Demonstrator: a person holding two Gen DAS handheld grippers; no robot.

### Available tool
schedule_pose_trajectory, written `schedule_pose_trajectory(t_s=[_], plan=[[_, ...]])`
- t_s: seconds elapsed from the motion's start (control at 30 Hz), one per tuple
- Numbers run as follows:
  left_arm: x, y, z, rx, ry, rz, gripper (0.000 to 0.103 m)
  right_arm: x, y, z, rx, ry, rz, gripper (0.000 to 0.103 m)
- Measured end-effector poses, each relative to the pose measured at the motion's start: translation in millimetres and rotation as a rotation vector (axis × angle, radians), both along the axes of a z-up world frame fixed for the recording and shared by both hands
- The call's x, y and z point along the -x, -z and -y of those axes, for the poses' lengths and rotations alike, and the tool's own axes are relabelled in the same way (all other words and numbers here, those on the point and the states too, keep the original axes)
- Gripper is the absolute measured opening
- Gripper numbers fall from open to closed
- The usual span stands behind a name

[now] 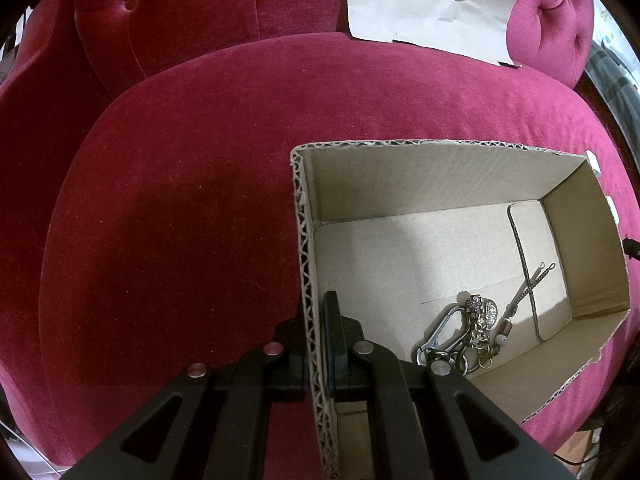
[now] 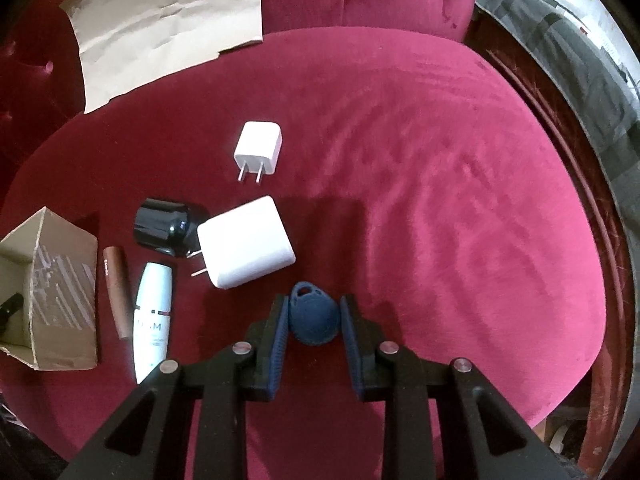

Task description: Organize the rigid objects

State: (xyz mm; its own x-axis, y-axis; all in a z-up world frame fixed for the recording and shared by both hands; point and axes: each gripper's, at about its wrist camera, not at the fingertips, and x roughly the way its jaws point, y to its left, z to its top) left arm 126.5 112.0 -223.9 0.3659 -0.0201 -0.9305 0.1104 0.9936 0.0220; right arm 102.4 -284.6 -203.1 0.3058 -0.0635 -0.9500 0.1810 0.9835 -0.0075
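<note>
Since the cardboard box (image 1: 440, 184) is light and stiff, the left hand-held gripper (image 1: 320, 344) clamps tight on its near wall; inside lie only a keyring bunch (image 1: 468, 332) and a cord (image 1: 524, 272). Right hand-held gripper (image 2: 314, 316) pinches the small navy silicone case (image 2: 312, 316) by its sides above the red cushion (image 2: 440, 200): likely light, soft, grippy.

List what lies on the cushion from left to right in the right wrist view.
Cardboard box → brown tube → white bottle → large white charger → blue case in the right gripper.

White tube (image 2: 153, 320) shows "M" (other letters blurred).
</note>
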Motion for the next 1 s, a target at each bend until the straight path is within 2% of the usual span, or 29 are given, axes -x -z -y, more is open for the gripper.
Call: schedule_pose_trajectory(t_s=[0.4,1.0], plan=[[0,0,-1,0.002,-0.002,0.000,0.005,1,-28,-13,0.001,-0.025,0.019,0.027],[0,-2,-1,0.004,-0.002,0.000,0.005,-7,-72,-70,-0.013,-0.148,0.086,0.027]])
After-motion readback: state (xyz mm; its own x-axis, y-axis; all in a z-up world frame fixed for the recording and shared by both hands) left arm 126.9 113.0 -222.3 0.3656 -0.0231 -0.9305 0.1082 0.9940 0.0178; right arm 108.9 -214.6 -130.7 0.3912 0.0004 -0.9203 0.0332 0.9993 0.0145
